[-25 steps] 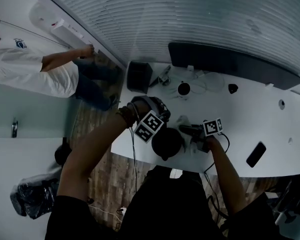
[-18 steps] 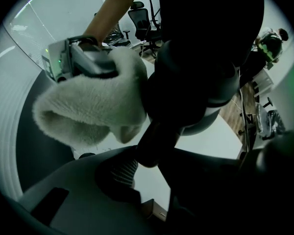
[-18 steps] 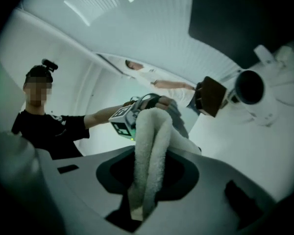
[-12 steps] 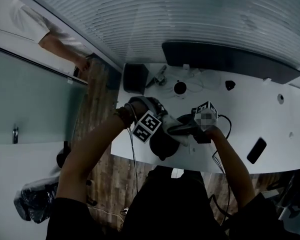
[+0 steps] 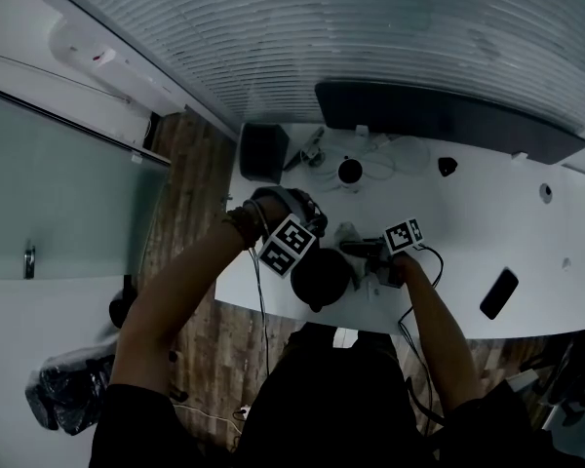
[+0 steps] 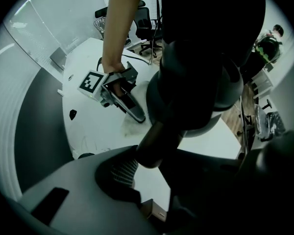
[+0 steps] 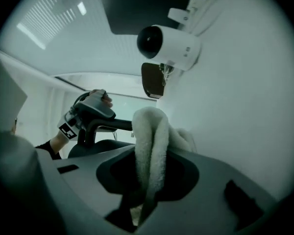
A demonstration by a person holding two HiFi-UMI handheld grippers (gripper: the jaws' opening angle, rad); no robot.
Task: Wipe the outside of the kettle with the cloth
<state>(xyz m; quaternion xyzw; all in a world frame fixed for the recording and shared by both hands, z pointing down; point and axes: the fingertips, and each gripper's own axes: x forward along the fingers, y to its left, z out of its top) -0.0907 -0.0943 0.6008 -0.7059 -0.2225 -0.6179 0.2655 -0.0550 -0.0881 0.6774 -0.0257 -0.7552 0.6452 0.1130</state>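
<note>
Since half a second ago the right hand-held gripper point(image 5: 353, 250) has dropped from the kettle's top to its right side, jaws clamped on the white terry cloth point(image 7: 152, 141). The left hand-held gripper point(image 5: 308, 261) points down, closed round the handle point(image 6: 157, 141) of the dark kettle point(image 5: 322, 279), lower centre near the counter point(image 5: 487, 213) edge. The kettle looks rigid and smooth, probably slippery, so the handle is the sure hold; the cloth is soft and limp
</note>
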